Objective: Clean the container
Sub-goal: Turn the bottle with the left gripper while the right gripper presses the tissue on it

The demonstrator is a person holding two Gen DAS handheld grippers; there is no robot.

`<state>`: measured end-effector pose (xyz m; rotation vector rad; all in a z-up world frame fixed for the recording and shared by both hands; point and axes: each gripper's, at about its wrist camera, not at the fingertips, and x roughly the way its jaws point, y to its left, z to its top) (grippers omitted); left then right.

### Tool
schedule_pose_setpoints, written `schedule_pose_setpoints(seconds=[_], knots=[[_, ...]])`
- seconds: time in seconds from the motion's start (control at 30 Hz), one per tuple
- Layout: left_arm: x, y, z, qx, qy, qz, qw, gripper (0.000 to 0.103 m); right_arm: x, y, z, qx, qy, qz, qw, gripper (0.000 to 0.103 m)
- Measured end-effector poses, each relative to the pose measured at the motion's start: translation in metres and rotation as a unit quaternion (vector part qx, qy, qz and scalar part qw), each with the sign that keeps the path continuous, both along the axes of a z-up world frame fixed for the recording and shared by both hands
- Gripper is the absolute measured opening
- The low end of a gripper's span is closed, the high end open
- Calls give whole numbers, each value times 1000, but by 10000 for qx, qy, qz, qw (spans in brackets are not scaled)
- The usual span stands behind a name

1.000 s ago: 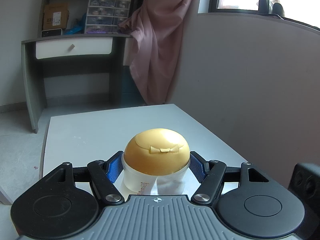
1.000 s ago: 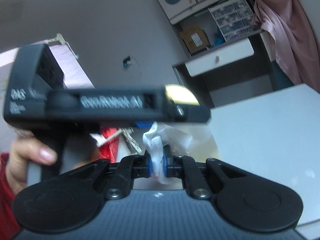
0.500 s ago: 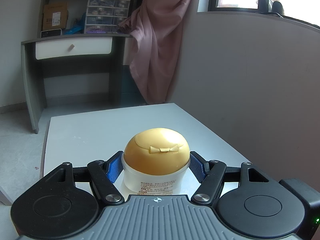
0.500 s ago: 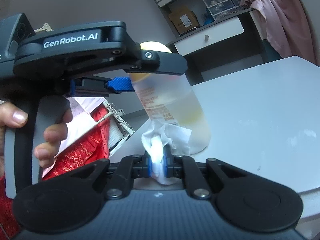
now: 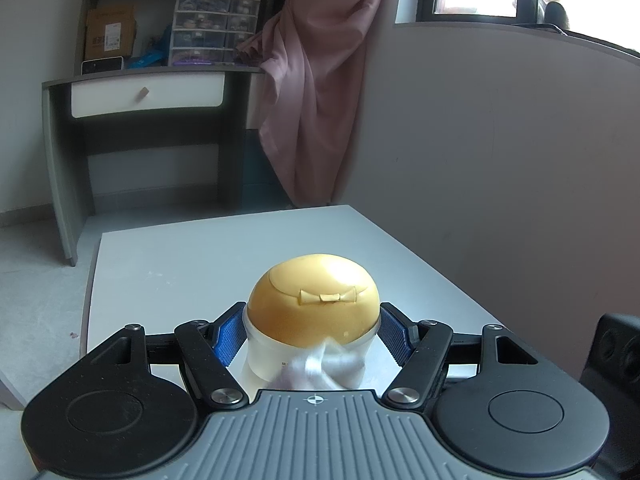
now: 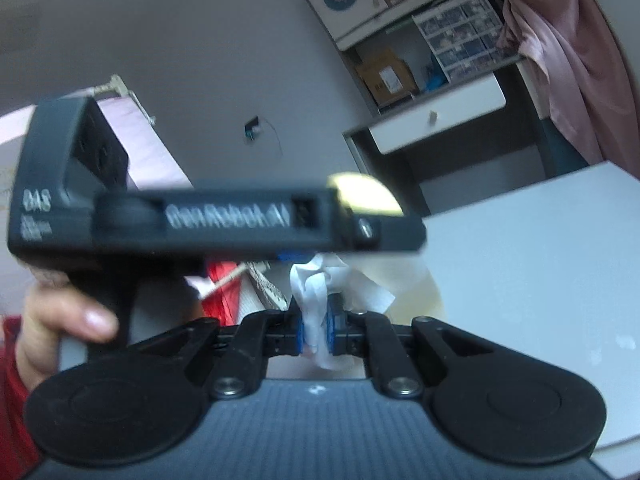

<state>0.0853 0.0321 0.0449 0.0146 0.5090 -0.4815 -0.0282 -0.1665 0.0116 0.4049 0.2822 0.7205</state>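
on the white table (image 5: 208,256), near its front edge, a clear bottle (image 5: 280,360) w/ a domed yellow lid (image 5: 314,296) stands upright, its long axis vertical. the left gripper (image 5: 313,330) is clamped on the bottle, blue pads pressed against both sides just under the lid. the right gripper (image 6: 316,326) is pinched tight on a wad of white tissue (image 6: 316,300). seen from the right wrist, the bottle body (image 6: 416,280) sits straight ahead of the tissue & just beyond it, partly hidden behind the blurred left gripper. seen from the left wrist, the tissue (image 5: 324,364) rests against the near-right side of the bottle wall, below the lid. so the right gripper is the wiping one; the next stroke prob runs along the bottle's side, up/down its axis, while the left keeps it steady. exact contact can't be confirmed bc of blur.
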Motion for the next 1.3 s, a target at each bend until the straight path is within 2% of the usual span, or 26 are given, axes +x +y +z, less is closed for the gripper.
schedule_pose_setpoints(seconds=[0.13,0.27,0.63,0.83,1.0,1.3], knots=[[0,-2,0,8,12,0,10000,70,-3,4,6,67,-133,-166,9998,10],[1,-2,0,5,18,-8,10000,70,-4,9,-1,-49,-133,-324,9994,10],[1,-5,2,19,25,-10,10000,70,6,12,-32,-287,410,-285,9983,10],[0,-5,2,30,32,-12,10000,70,9,17,-35,-334,501,-296,9977,11],[1,-1,2,22,38,-16,10000,70,9,17,-26,-281,377,-278,9985,11],[-2,1,-2,31,37,-32,10000,70,0,14,1,-59,-121,-325,9994,10]])
